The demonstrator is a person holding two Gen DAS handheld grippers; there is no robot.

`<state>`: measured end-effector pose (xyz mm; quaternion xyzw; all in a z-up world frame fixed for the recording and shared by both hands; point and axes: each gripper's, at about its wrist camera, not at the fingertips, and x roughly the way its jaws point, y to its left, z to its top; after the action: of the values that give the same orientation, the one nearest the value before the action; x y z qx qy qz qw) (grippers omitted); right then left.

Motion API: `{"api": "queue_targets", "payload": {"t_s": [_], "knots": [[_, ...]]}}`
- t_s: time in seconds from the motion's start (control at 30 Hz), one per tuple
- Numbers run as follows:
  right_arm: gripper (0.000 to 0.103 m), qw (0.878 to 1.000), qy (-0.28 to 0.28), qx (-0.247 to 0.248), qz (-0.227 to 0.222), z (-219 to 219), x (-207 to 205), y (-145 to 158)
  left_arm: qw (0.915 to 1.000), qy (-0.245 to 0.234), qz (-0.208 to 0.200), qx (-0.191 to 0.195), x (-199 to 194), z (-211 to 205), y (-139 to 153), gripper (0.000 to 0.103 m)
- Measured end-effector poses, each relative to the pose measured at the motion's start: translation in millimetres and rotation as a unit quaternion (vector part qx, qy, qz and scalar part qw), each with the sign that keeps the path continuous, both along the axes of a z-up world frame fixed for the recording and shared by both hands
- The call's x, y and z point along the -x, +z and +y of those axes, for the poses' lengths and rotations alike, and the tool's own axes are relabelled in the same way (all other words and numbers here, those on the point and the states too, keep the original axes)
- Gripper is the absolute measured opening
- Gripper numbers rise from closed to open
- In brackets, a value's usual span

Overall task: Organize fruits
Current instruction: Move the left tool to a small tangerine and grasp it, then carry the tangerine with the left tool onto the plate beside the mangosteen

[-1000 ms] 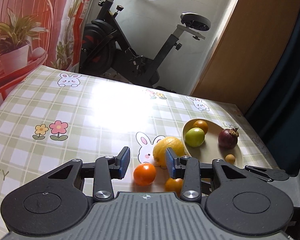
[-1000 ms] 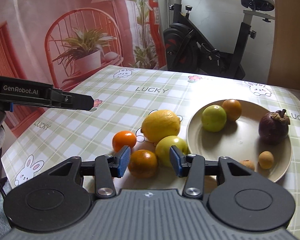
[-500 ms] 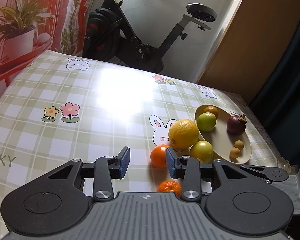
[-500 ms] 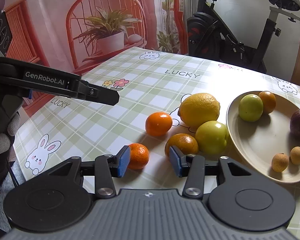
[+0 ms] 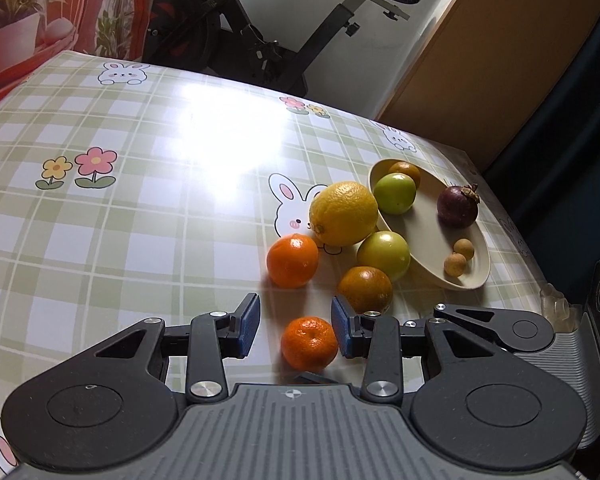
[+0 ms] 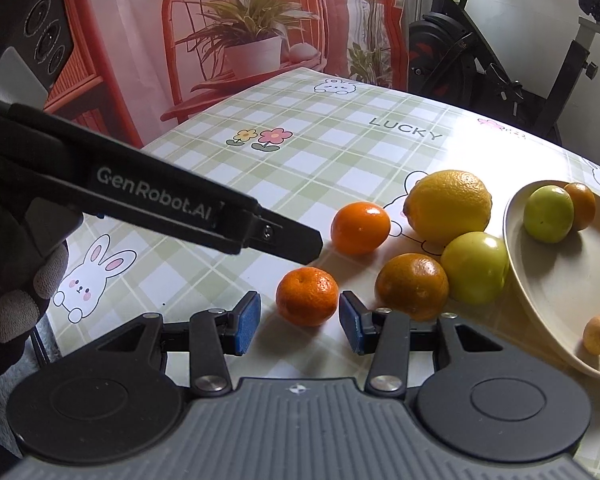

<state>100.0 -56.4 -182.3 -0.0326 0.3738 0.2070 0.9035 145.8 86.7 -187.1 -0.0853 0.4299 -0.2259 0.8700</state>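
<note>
The left gripper (image 5: 295, 322) was spread wide, holding nothing, low over the checked tablecloth (image 5: 140, 216). Its left finger pad (image 5: 249, 323) had only bare cloth beside it. A small mandarin (image 5: 309, 343) sat in the gap, close to the inner face of the right pad (image 5: 342, 332); whether it touched that pad could not be told. Just ahead of the gap lay a bright orange (image 5: 293, 255). Beyond the right pad sat a darker orange (image 5: 365, 289), then a green fruit (image 5: 383, 255) resting against the beige plate (image 5: 428, 236), with a large lemon (image 5: 343, 213) behind them. On the plate, further right of the fingers, were another green fruit (image 5: 394, 193), a small orange (image 5: 405, 171), a mangosteen (image 5: 457, 206) and two longans (image 5: 460, 257).

The right gripper (image 6: 299, 322) was likewise released and empty. Far to the left of its fingers a gloved hand (image 6: 12, 300) held the left tool, whose black finger (image 6: 204, 212) reached across above the cloth. The same small mandarin (image 6: 307, 297) lay just ahead of the gap between the blue pads (image 6: 248, 322), clear of both. The dark orange (image 6: 412, 286) sat just beyond the right pad, the green fruit (image 6: 475, 268) to its right touching the plate rim (image 6: 516, 264). The bright orange (image 6: 361, 227) and lemon (image 6: 448, 205) lay further ahead.
</note>
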Motion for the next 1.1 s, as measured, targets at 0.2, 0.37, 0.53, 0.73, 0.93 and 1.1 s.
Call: {"api": "queue_targets", "payload": {"t_s": [0.2,0.37,0.53,0.73,0.93,1.1], "knots": [[0.046,1.000,-0.007,-0.004,0.007,-2,-6,-8,0.9997,-0.013,0.020,0.001,1,-4,-11,0.041],[0.044,1.000,-0.010,-0.007,0.008,-4,-7,-10,0.9991,-0.020,0.037,0.004,-1,-9,-19,0.041],[0.039,1.000,-0.009,-0.008,0.010,-3,-6,-12,0.9987,-0.024,0.044,-0.002,-2,-15,-24,0.040],[0.038,1.000,-0.011,-0.012,0.003,-5,-3,-10,0.9989,-0.024,0.038,-0.012,0,-17,-21,0.039],[0.038,0.999,-0.012,-0.016,-0.041,-10,6,10,0.9995,-0.026,0.003,-0.015,4,-20,0,0.039],[0.038,0.996,-0.015,-0.007,-0.090,-15,12,32,0.9987,-0.033,-0.036,-0.017,3,-27,28,0.039]]}}
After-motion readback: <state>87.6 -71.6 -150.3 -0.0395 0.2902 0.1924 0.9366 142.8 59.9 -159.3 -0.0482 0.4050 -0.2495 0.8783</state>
